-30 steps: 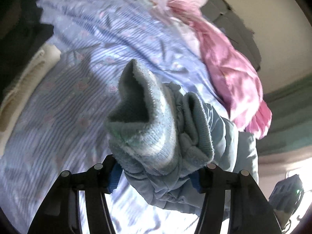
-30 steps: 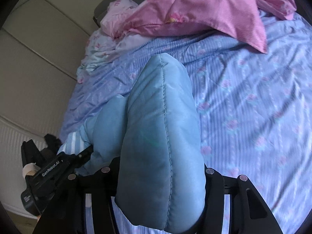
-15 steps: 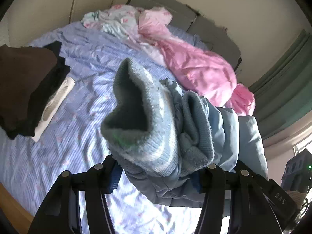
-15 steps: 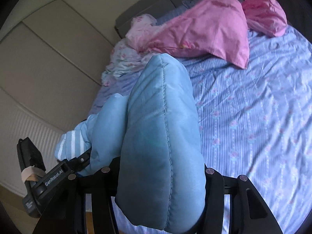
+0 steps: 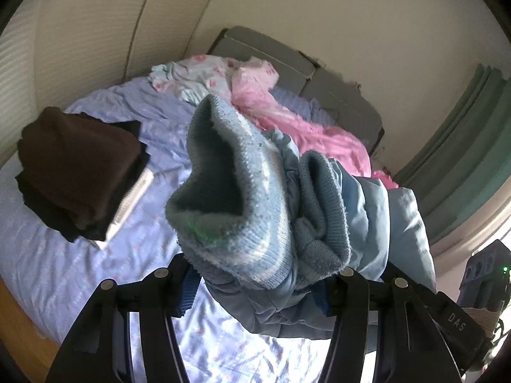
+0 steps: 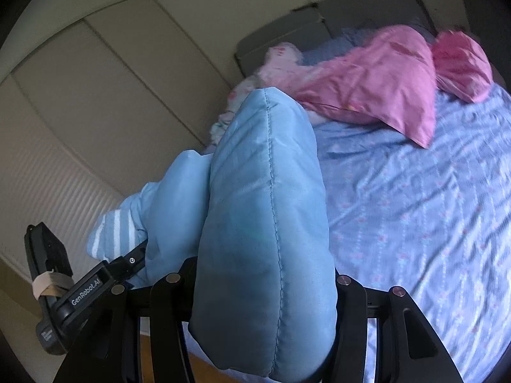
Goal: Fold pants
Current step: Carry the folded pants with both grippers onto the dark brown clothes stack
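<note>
Both tongs, the left gripper (image 5: 255,284) and right gripper (image 6: 255,290), are clamping the padded blue pants (image 6: 262,223) part-open as we are lifting them higher off the bed (image 6: 415,223) below, readying a fold.

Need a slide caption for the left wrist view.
Left gripper clamps the knit-cuffed end of light-blue padded pants above the bed, beside a folded dark clothes stack.

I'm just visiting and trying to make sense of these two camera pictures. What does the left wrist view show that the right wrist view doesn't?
Only the left wrist view shows the stack of dark folded clothes on the bed, the green curtain, and the pants' knit cuffs up close in the left gripper.

Only the right wrist view shows the padded fold of the pants in the right gripper, and the left gripper from the side.

Both show the blue pants, the bed sheet and the pink bedding.
</note>
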The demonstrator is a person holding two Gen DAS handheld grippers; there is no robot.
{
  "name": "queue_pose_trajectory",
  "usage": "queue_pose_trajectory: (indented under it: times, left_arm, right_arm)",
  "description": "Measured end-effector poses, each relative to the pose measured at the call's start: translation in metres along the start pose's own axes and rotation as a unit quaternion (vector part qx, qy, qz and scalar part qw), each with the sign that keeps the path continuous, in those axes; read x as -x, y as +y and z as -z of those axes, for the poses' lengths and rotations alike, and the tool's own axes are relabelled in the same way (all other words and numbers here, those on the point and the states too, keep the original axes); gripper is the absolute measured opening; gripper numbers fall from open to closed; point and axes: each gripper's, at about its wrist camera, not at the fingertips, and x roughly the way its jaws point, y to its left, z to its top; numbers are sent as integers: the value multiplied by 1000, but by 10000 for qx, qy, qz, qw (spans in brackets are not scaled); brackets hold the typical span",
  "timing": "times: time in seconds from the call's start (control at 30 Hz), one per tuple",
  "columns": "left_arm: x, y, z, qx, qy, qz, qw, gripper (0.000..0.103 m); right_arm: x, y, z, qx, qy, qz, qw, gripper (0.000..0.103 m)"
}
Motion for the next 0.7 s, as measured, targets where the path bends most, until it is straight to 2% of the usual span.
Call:
queue_pose_trajectory:
  times: [0.2, 0.5, 0.7]
  left_arm:
    - [22, 65, -37, -76, -19, -3, 10000, 56]
    - [42, 171, -112, -401, -27, -61, 9992, 56]
    - [39, 227, -149, -365, -80, -105, 9992, 56]
  right_arm:
    - [-26, 63, 12, 161, -87, -48, 9998, 52]
    - [-98, 162, 27, -61, -217, -175, 9996, 52]
    - [-151, 213, 28, -9, -222, -266, 9994, 52]
